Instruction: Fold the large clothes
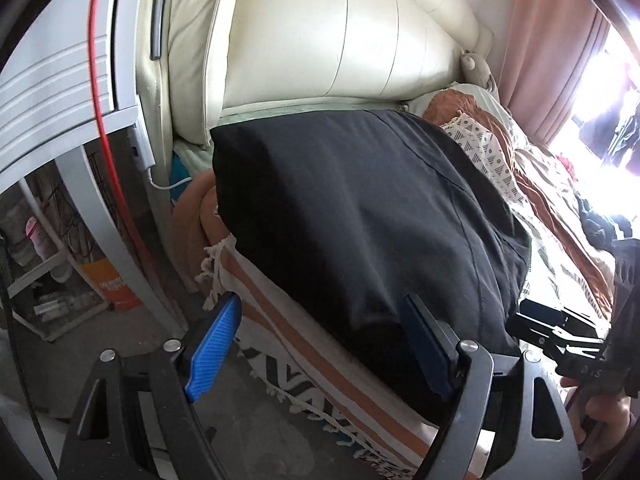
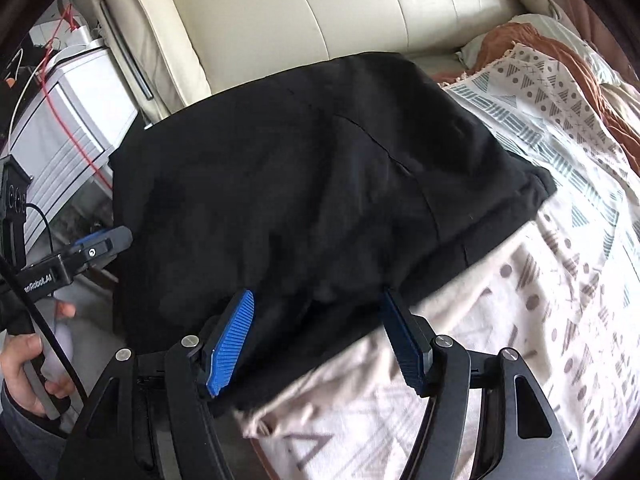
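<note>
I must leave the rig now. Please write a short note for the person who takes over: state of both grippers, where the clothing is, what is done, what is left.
Left gripper: open, holds nothing, at the near edge of the black garment.
Right gripper: open, nothing pinched, over the garment's near edge.
Garment: lies spread on the patterned blanket on the bed, before the cream headboard.
Done: garment looks partly folded; how many folds, I cannot tell.
Left: grasp an edge, complete the folding.

Cream leather headboard, patterned blanket, rust throw, red cable.
</note>
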### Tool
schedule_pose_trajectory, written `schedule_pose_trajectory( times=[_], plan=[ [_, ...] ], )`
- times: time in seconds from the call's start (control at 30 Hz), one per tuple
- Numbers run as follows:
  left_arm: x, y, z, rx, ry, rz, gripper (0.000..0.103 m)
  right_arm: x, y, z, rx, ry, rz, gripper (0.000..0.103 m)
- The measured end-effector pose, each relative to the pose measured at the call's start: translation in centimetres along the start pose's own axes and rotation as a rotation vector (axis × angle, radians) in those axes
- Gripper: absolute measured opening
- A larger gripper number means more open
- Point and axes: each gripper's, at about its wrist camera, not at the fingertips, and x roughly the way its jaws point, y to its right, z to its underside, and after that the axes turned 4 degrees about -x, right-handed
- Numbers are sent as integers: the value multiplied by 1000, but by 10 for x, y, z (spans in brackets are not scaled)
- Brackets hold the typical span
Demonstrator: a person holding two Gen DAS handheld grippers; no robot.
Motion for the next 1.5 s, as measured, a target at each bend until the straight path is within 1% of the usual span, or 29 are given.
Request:
schedule_pose_trajectory(
  times=[0.1,0.17,0.27,0.3,0.33,0.4,0.43,0.53,0.63,0.7,0.8,0.9,1.03,1.2,1.5],
  plan=[
    [-10,6,3,5,3,0,82,-14,3,1,19,9,-4,64],
    [-21,13,5,25,18,-13,82,-29,7,3,28,24,12,64],
    [-41,23,8,46,50,-8,82,-53,10,7,32,46,30,64],
    [-48,28,9,54,62,-6,85,-63,10,14,33,50,32,64],
    [-54,31,11,59,69,-1,93,-71,10,17,35,54,37,64],
    [-68,40,14,76,85,15,102,-93,7,29,43,73,47,78],
    [-76,46,17,91,97,22,102,-104,6,34,48,90,48,87],
    [-97,60,25,124,127,26,102,-134,6,48,50,133,73,90],
    [-115,74,32,152,142,47,102,-160,9,64,70,171,93,103],
    [-128,85,38,176,151,64,102,-180,11,77,82,207,113,103],
    [-145,99,47,212,181,66,102,-209,13,96,96,243,147,103],
    [-164,110,59,226,202,91,102,-233,11,115,110,270,168,103],
    [-181,122,75,252,218,109,102,-270,4,147,99,333,203,103],
    [-207,134,100,266,231,145,102,-306,-4,185,123,355,221,103],
    [-249,147,142,326,273,171,102,-366,-21,250,140,397,262,103]
  ],
)
